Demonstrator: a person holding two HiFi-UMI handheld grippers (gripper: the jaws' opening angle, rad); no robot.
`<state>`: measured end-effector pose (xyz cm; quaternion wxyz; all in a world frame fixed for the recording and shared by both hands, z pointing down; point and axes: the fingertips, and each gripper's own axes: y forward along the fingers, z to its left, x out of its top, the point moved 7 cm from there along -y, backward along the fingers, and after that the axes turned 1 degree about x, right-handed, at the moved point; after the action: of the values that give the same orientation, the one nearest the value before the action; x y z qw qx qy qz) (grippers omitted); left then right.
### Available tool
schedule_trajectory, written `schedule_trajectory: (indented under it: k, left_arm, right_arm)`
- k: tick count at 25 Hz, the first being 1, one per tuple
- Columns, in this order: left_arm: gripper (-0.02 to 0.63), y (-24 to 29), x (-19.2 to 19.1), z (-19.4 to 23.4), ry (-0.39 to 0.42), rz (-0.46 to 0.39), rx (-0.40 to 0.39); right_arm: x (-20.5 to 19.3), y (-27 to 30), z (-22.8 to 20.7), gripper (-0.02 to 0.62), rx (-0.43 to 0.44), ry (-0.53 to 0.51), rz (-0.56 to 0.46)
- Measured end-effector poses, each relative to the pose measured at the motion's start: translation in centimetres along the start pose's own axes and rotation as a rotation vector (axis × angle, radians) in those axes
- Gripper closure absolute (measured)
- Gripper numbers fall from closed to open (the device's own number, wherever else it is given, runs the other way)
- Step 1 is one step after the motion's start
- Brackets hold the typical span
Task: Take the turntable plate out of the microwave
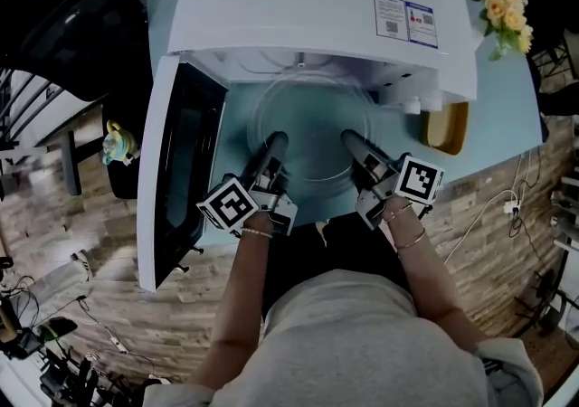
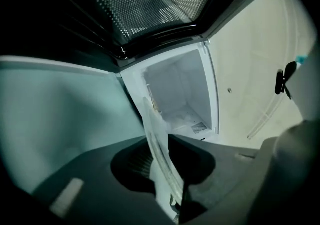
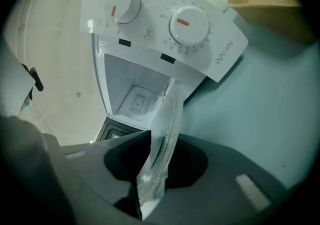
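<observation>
The clear glass turntable plate point(image 1: 312, 129) is held level just outside the mouth of the white microwave point(image 1: 308, 7), above the teal table point(image 1: 493, 116). My left gripper point(image 1: 276, 141) is shut on the plate's near-left rim and my right gripper point(image 1: 353, 138) is shut on its near-right rim. In the left gripper view the plate point(image 2: 160, 154) runs edge-on between the jaws of the left gripper point(image 2: 167, 169), with the empty cavity point(image 2: 182, 94) beyond. In the right gripper view the plate's rim point(image 3: 162, 144) sits clamped in the right gripper point(image 3: 155, 169), below the two-knob control panel point(image 3: 165, 24).
The microwave door point(image 1: 176, 170) stands swung open to the left, close to my left arm. A wooden tray point(image 1: 445, 127) lies on the table right of the microwave, and yellow flowers point(image 1: 505, 0) stand at the back right. A small teapot point(image 1: 116, 143) sits on a black stool at left.
</observation>
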<state>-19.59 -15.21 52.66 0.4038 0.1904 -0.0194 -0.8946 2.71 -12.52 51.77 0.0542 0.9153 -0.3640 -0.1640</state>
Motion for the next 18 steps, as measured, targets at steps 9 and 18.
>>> schedule_trajectory:
  k: [9,18]
  left_arm:
    - [0.522,-2.9,-1.1,-2.1,0.019,-0.086,0.023]
    - [0.521,-5.1,-1.6,-5.8,0.115,-0.178,-0.056]
  right_arm:
    - [-0.1,-1.1,2.0,0.486,0.071,-0.062,0.047]
    - [0.2,-2.7,5.0,0.483,0.148,-0.153,0.088]
